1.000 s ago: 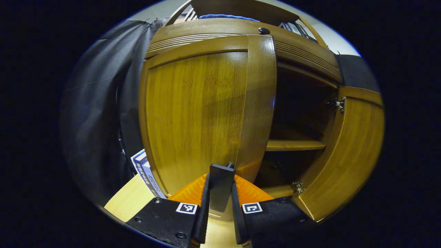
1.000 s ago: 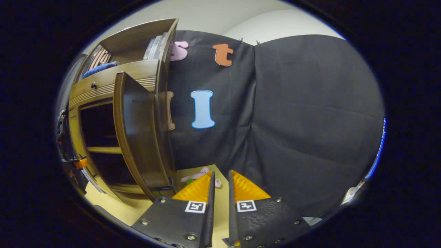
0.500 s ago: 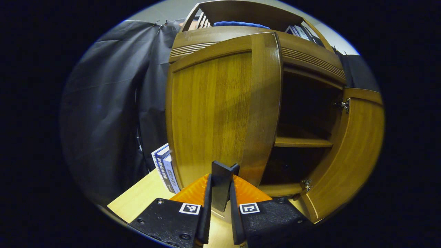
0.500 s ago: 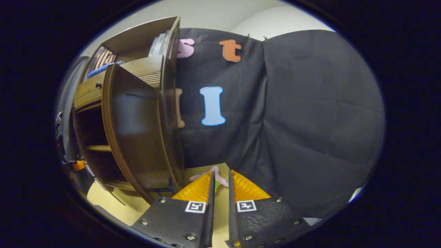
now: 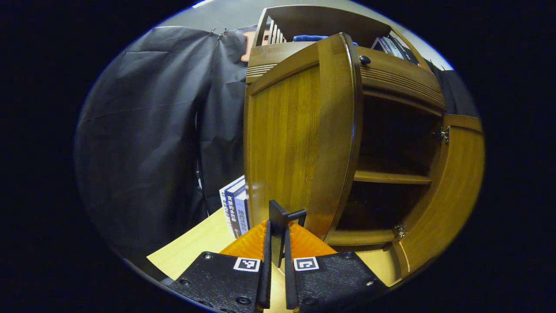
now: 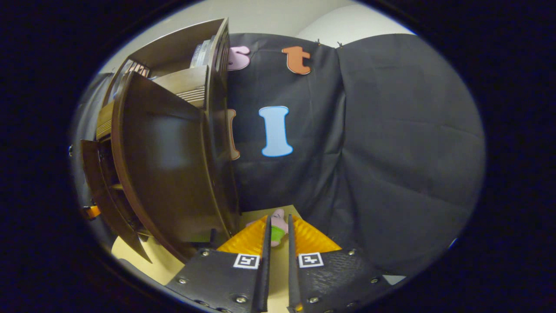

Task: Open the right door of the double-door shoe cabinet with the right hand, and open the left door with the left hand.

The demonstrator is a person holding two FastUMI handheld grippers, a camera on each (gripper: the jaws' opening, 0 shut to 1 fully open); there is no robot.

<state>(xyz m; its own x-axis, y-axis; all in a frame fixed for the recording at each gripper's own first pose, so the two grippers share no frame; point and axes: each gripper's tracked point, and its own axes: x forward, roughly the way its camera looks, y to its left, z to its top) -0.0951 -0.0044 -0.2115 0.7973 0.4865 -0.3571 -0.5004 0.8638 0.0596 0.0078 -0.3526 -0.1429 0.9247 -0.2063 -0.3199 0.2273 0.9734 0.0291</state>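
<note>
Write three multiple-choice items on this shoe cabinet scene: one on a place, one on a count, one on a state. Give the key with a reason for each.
1. Where do the books stand?
A. beside the cabinet, left of the left door in the left gripper view
B. on the inner shelf
C. on the right door

2. How many shelf boards show inside the open cabinet?
A. none
B. one
C. four

3. What is the left hand-held gripper doing?
A. hanging open
B. shut on the door handle
C. shut on a book

Key: A, the books sit on the table by the left door. B, one shelf crosses the dark interior. B, both fingers press the black handle of the left door.
</note>
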